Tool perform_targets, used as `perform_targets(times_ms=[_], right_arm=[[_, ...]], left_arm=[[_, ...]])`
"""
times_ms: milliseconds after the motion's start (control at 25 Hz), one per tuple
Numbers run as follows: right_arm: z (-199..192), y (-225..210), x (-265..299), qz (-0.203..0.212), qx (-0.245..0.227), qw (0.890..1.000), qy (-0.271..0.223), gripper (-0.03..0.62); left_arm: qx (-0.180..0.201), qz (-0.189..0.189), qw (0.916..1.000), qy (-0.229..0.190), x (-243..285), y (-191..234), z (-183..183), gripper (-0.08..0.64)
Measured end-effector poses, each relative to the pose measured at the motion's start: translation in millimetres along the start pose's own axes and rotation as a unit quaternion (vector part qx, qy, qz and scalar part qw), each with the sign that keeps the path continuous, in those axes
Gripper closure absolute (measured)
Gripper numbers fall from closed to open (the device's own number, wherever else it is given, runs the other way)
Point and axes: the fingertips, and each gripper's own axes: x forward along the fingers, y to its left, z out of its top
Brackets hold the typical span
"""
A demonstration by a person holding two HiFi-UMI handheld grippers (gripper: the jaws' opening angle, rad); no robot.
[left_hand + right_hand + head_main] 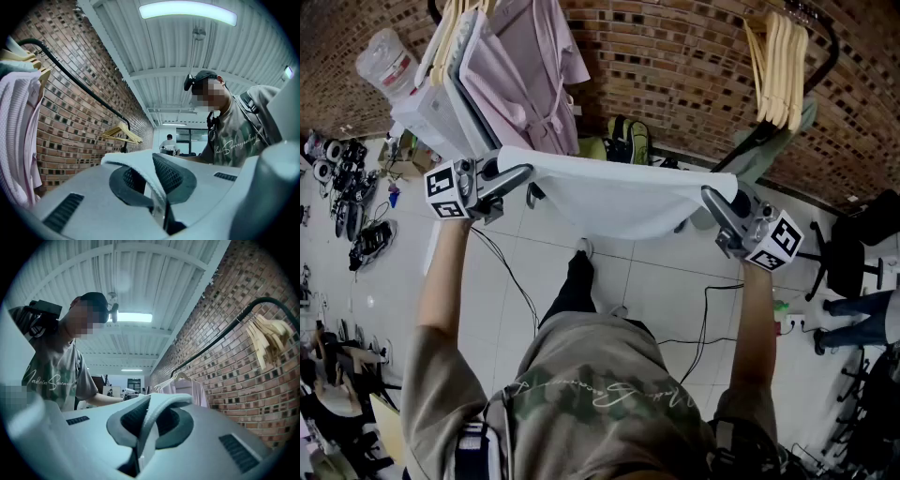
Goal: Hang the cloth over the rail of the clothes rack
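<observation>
Cloth (609, 192) spread taut at chest height, not yet on rail (220, 336); left gripper (517, 175) fingers clenched on left corner, right gripper (711, 197) fingers clenched on right corner; probably kept wide to drape evenly.

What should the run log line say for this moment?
stage: white cloth stretched between grippers, not yet over rack rail | left gripper: shut on cloth corner | right gripper: shut on opposite corner
</observation>
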Motion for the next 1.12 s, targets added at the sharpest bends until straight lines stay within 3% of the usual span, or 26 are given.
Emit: perform_targets(times_ms=[200,360,600,800,960,1120], right_arm=[[-10,-38,23,-0.018,0.004,1.000,-0.001,0.574],[-6,-62,39,-0.040,-0.004,0.999,-0.006,0.574],[13,-96,63,-0.072,-0.025,0.997,-0.028,0.574],[29,-129,84,-0.092,-0.044,0.994,-0.032,0.574],[43,-159,92,-0.114,-0.045,0.991,-0.060,0.574],[54,-175,97,-0.112,-0.052,0.991,-0.056,0.574]], left_arm=[[0.007,-0.007,0.9999,0.009,-4,46,-3,0.543],[0.047,-0.005,0.9980,0.043,-5,78,1,0.543],[0.039,-0.036,0.9982,0.026,-8,127,27,0.543],[0.051,-0.045,0.9964,0.052,-6,169,48,0.543],[0.062,-0.043,0.9962,0.044,2,196,69,0.543],[0.056,-0.046,0.9969,0.030,7,211,81,0.543]])
